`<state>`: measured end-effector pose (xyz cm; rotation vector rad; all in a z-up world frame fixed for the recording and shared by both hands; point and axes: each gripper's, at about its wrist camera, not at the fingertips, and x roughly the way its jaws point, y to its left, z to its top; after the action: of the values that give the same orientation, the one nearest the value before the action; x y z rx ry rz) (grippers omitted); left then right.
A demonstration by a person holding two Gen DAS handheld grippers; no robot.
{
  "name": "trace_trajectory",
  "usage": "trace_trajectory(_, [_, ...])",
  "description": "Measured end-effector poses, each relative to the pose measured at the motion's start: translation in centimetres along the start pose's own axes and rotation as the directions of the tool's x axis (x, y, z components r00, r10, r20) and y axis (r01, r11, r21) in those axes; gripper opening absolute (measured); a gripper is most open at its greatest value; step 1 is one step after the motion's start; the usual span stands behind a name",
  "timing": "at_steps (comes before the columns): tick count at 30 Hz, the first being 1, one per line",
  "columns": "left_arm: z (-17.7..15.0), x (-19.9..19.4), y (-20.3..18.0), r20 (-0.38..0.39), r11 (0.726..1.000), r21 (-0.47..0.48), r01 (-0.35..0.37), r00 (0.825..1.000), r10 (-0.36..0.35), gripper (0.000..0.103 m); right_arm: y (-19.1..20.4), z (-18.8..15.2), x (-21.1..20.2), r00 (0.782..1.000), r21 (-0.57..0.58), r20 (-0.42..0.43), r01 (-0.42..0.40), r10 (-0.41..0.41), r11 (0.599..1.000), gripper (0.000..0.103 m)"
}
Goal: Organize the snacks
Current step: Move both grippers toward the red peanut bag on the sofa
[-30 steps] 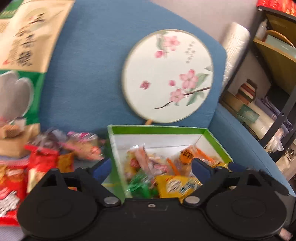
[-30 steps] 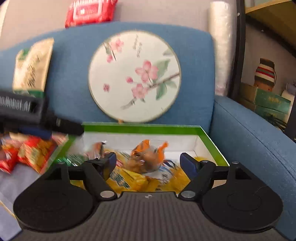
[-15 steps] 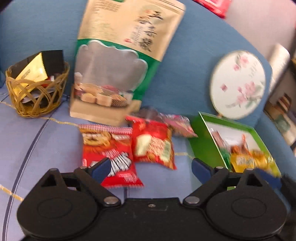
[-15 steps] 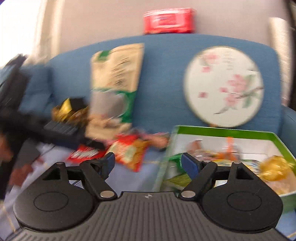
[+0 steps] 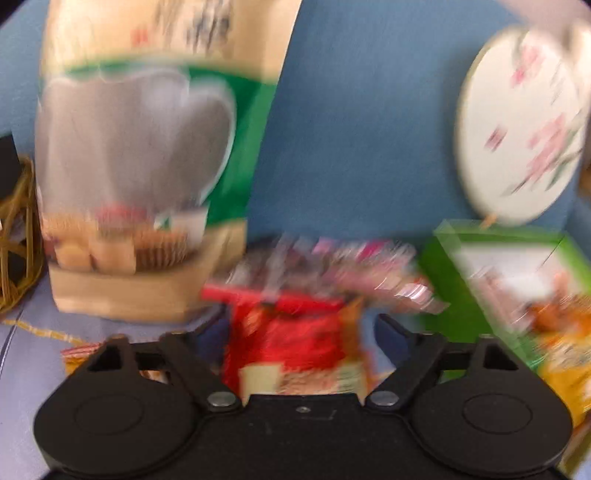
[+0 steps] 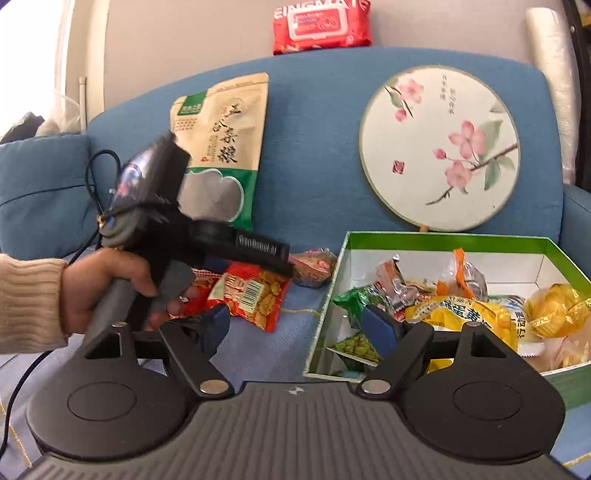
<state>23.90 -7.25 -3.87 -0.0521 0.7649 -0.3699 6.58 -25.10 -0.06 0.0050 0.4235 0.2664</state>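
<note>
A green box [image 6: 436, 240] with white inside sits on the blue sofa seat at the right and holds several wrapped snacks. It also shows in the blurred left wrist view [image 5: 454, 280]. Loose red snack packets [image 6: 255, 295] lie left of the box. My left gripper [image 5: 301, 332] is open, with a red packet [image 5: 295, 343] between its fingers; from the right wrist view it [image 6: 258, 254] hovers over the red packets. My right gripper [image 6: 295, 328] is open and empty, above the seat beside the box's left wall.
A large beige-and-green snack bag [image 6: 221, 147] and a round flowered fan [image 6: 439, 147] lean on the sofa back. A wicker basket [image 5: 14, 236] stands at the far left. A red wipes pack [image 6: 321, 26] lies on top of the backrest.
My left gripper swung left from over the box and moved down close to the red packets. My right gripper pulled back from the box and turned left. Both stay open.
</note>
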Motion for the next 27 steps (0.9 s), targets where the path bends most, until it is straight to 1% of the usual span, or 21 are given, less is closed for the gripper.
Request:
trace_trajectory(1, [-0.4, -0.3, 0.1, 0.022, 1.0, 0.023, 0.011, 1.0, -0.011, 0.103, 0.0, 0.0, 0.0, 1.0, -0.007, -0.004, 0.005, -0.005, 1.0, 0.103])
trace_trajectory(2, [-0.9, -0.8, 0.0, 0.02, 0.998, 0.055, 0.028, 0.999, -0.029, 0.092, 0.0, 0.1, -0.1, 1.0, -0.011, -0.003, 0.008, -0.008, 1.0, 0.103])
trace_trajectory(5, [-2.7, -2.9, 0.0, -0.031, 0.991, 0.074, 0.115, 0.993, -0.113, 0.093, 0.1, 0.3, -0.6, 1.0, -0.014, 0.002, -0.018, 0.018, 1.0, 0.103])
trace_trajectory(7, [-4.5, -4.8, -0.4, -0.063, 0.978, 0.111, 0.175, 0.984, -0.168, 0.093, 0.5, 0.3, -0.8, 0.999, -0.017, -0.001, -0.049, 0.049, 0.999, 0.103])
trace_trajectory(8, [-5.4, -5.8, -0.4, -0.085, 0.971, 0.114, 0.21, 0.976, -0.201, 0.093, 0.7, 0.3, -0.9, 0.998, -0.023, -0.005, -0.062, 0.062, 0.998, 0.103])
trace_trajectory(9, [-6.2, -6.7, -0.3, -0.103, 0.967, 0.1, 0.234, 0.969, -0.224, 0.099, 1.0, 0.2, -1.2, 0.998, -0.032, 0.002, -0.068, 0.068, 0.997, 0.103])
trace_trajectory(11, [-7.3, -8.7, 1.2, -0.105, 0.968, 0.011, 0.252, 0.963, -0.249, 0.103, 1.4, 0.4, -1.5, 0.996, -0.063, 0.006, -0.087, 0.087, 0.994, 0.103])
trace_trajectory(12, [-7.6, -9.7, 2.3, -0.078, 0.966, -0.047, 0.253, 0.964, -0.256, 0.103, 1.5, 0.5, -1.8, 0.995, -0.071, 0.015, -0.097, 0.098, 0.993, 0.103])
trace_trajectory(14, [-8.1, -12.0, 5.0, -0.006, 0.953, -0.161, 0.257, 0.965, -0.262, 0.103, 1.8, 0.6, -2.3, 0.99, -0.086, 0.035, -0.131, 0.134, 0.988, 0.103])
trace_trajectory(16, [-8.5, -13.9, 6.8, 0.039, 0.936, -0.237, 0.259, 0.965, -0.258, 0.103, 2.2, 0.6, -2.3, 0.981, -0.096, 0.031, -0.188, 0.192, 0.977, 0.103])
trace_trajectory(18, [-8.8, -15.7, 7.7, 0.072, 0.922, -0.263, 0.285, 0.959, -0.276, 0.103, 2.8, 0.2, -1.6, 0.969, -0.099, 0.003, -0.247, 0.249, 0.964, 0.103])
trace_trajectory(19, [-9.3, -16.5, 8.0, 0.08, 0.916, -0.264, 0.301, 0.954, -0.29, 0.103, 3.4, -0.2, -1.1, 0.962, -0.106, -0.024, -0.273, 0.272, 0.956, 0.103])
trace_trajectory(21, [-10.6, -17.4, 7.9, 0.069, 0.911, -0.262, 0.318, 0.948, -0.311, 0.103, 4.5, -0.8, 0.1, 0.952, -0.136, -0.078, -0.305, 0.297, 0.942, 0.103])
trace_trajectory(22, [-11.0, -17.4, 7.7, 0.065, 0.907, -0.268, 0.325, 0.945, -0.319, 0.102, 5.2, -1.2, 0.9, 0.946, -0.155, -0.128, -0.316, 0.298, 0.936, 0.103])
trace_trajectory(24, [-12.3, -17.5, 7.8, 0.059, 0.893, -0.295, 0.34, 0.939, -0.338, 0.102, 6.4, -2.0, 2.0, 0.943, -0.191, -0.206, -0.3, 0.26, 0.935, 0.103])
trace_trajectory(25, [-12.7, -17.3, 7.8, 0.058, 0.886, -0.307, 0.347, 0.936, -0.347, 0.102, 6.8, -2.5, 2.5, 0.948, -0.208, -0.231, -0.269, 0.22, 0.94, 0.103])
trace_trajectory(26, [-12.7, -16.7, 7.8, 0.049, 0.883, -0.317, 0.346, 0.936, -0.349, 0.101, 6.9, -2.9, 3.0, 0.949, -0.216, -0.248, -0.251, 0.196, 0.944, 0.103])
trace_trajectory(27, [-12.8, -16.4, 7.8, 0.043, 0.881, -0.326, 0.344, 0.936, -0.35, 0.098, 7.0, -3.1, 3.5, 0.944, -0.212, -0.271, -0.248, 0.187, 0.945, 0.103])
